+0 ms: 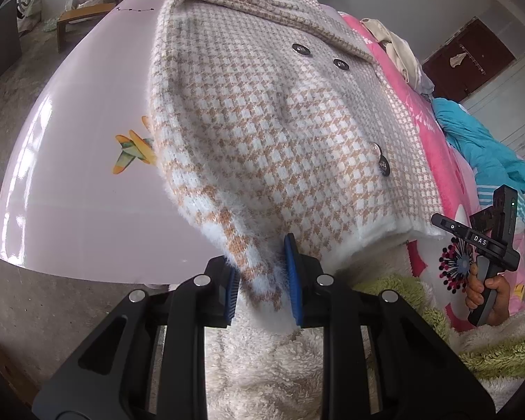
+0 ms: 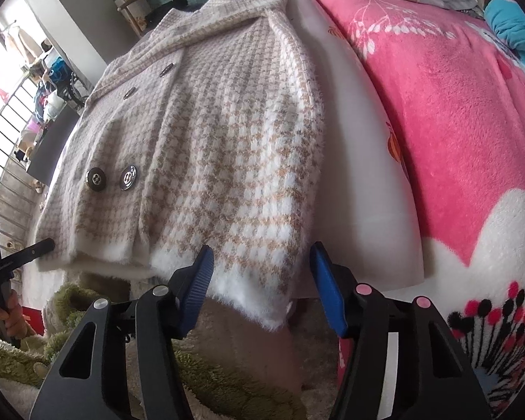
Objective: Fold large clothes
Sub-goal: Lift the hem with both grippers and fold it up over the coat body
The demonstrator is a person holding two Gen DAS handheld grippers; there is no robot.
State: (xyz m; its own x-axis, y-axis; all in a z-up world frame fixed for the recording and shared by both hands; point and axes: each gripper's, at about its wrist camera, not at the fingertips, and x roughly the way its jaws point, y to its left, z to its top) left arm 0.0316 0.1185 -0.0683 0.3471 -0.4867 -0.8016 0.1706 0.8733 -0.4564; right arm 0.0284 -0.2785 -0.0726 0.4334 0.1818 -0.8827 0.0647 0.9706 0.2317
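My left gripper has its blue pads on either side of a fuzzy corner of the coat. Fabric sits between them, but a gap shows on one side, so I can't tell if the pinch is actually closed. My right gripper is spread wide, pads clear of the cloth, with the other hem corner hanging between them untouched.

The coat, a beige-white houndstooth knit, lies face up on the pale table, collar at the far end, hem drooping over the near edge toward me. Sleeves look already folded in over the front. Buttons are in pairs down the middle.

Handling guess: thick, soft, floppy and fairly heavy for a knit. It won't hold shape and will sag between the two grip points. The fuzzy pile should grab the ribbed pads well, so slip risk is low. Best holds are the two hem corners, biting deep past the white trim through all layers.

Room: there's bare table on the left side with an airplane sticker, and only a narrow strip on the right before the pink blanket. A clothes pile and a blue garment lie further right. The hem overhangs the near edge, with fleece below. The fold toward the collar looks unobstructed.
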